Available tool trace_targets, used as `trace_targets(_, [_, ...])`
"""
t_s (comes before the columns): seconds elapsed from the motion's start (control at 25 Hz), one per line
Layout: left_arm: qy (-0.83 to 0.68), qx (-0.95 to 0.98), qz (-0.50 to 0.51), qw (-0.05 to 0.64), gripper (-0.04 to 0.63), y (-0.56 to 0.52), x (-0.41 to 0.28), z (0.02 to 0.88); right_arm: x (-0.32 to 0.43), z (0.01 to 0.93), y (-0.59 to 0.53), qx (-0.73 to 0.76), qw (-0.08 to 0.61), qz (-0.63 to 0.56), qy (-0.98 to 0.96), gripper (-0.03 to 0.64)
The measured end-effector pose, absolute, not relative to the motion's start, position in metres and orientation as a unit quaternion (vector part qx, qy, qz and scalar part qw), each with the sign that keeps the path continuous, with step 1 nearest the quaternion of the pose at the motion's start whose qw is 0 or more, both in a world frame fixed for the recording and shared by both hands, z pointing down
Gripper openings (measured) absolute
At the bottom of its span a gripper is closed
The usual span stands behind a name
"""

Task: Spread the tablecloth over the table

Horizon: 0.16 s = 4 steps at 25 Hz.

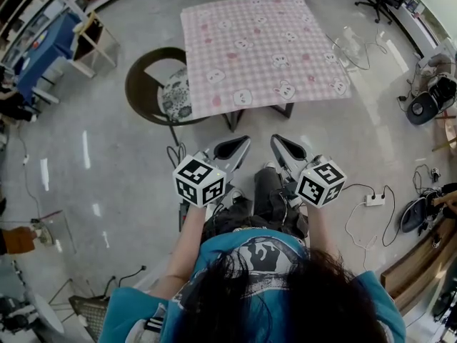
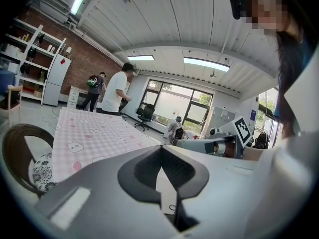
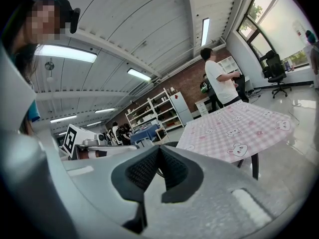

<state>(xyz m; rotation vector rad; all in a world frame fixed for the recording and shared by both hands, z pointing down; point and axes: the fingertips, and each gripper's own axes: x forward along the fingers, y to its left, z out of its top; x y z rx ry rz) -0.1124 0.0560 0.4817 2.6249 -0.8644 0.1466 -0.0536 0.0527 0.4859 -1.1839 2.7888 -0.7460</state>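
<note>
Lying flat over the table, the pink checked tablecloth with bear prints covers the whole top. The left gripper and right gripper hang side by side near the person's body, well short of the table, both with jaws pressed together on nothing. A round chair stands at the table's left side.

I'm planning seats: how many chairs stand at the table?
1: a round brown chair at the left side of the table in the head view. The cloth could hide another tucked beneath.
</note>
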Motion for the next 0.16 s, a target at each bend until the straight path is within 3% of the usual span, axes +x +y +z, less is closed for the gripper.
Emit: trace_targets(0.16, [-0.307, 0.931, 0.055, 0.188, 0.014, 0.0546, -0.1106, 0.4824, -0.0538, 0.4856, 0.0510, -0.375, 0.009, -0.240, 0.895, 0.000])
